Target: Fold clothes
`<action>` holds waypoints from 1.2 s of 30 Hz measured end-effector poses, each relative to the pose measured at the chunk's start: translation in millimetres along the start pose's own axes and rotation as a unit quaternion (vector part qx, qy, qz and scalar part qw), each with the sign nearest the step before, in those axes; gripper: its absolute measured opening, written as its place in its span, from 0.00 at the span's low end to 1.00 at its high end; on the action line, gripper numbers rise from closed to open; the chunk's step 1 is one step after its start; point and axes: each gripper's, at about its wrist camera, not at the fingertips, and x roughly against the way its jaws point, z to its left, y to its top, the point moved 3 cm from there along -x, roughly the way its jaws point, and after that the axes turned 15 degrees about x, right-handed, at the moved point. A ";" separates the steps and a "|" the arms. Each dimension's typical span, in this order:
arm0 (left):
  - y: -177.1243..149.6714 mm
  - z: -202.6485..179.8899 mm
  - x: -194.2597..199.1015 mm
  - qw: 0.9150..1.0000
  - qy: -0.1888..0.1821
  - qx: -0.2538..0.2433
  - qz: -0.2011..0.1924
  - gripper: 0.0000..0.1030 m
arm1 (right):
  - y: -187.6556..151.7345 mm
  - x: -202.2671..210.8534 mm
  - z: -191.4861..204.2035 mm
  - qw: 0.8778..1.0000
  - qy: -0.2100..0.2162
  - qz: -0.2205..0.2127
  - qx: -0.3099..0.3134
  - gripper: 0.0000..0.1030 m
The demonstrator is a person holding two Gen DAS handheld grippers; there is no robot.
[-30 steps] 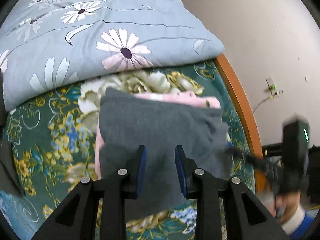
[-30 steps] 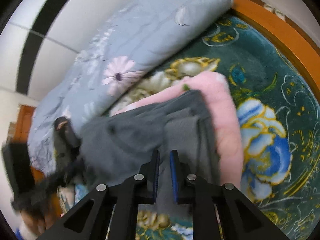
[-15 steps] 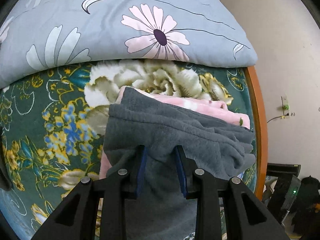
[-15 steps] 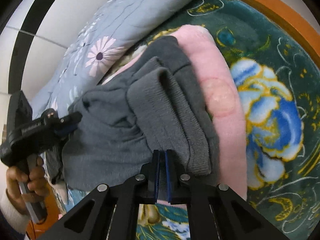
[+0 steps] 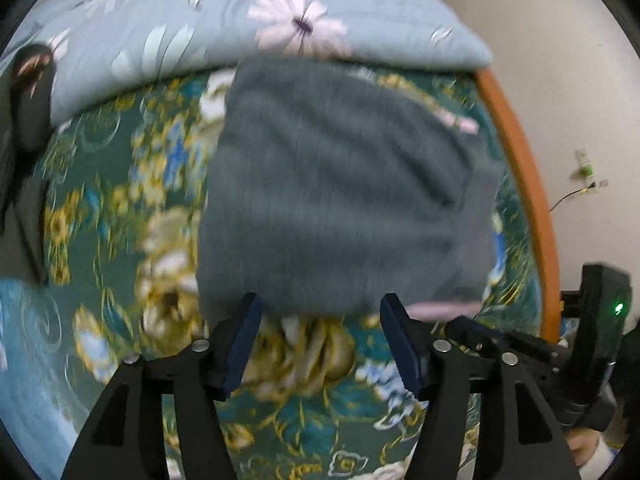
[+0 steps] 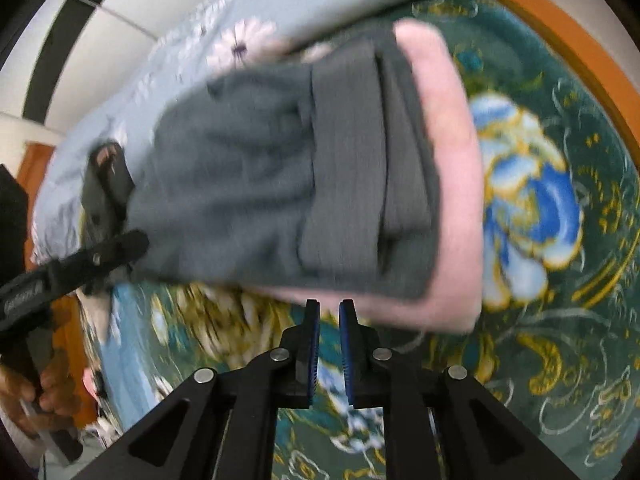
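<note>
A folded grey garment (image 5: 340, 200) (image 6: 260, 184) lies flat on top of a folded pink garment (image 5: 440, 308) (image 6: 456, 200) on the bed. My left gripper (image 5: 320, 312) hangs just short of the grey garment's near edge. Its jaws are opening wide and nothing is between them. My right gripper (image 6: 329, 312) hovers at the near edge of the pink garment. Its jaws are opening by a narrow gap that holds only a view of the blanket. The left gripper's fingers (image 6: 100, 256) show at the grey garment's left side in the right wrist view.
A green floral blanket (image 5: 120, 184) (image 6: 560, 320) covers the bed. A rolled blue-grey daisy quilt (image 5: 240, 20) (image 6: 180, 60) lies behind the clothes. An orange wooden bed frame (image 5: 524, 184) (image 6: 580, 40) runs along the right, with a wall and a socket (image 5: 584, 168) beyond.
Both grippers let go of the grey garment and drew back from it. The left jaws spread wide. The grey garment now rests flat on the pink one.
</note>
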 end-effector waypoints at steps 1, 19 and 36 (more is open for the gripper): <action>-6.6 2.7 -3.0 1.000 0.009 0.009 0.003 0.64 | -3.1 -4.2 1.9 1.000 -0.003 0.008 0.001 0.16; -49.3 16.0 2.7 0.991 0.108 0.078 0.001 0.77 | -13.9 6.7 12.4 0.999 -0.022 -0.002 0.044 1.00; -50.2 10.0 7.2 0.982 0.165 0.088 -0.027 0.96 | 0.7 14.7 4.6 0.995 -0.052 -0.038 0.082 1.00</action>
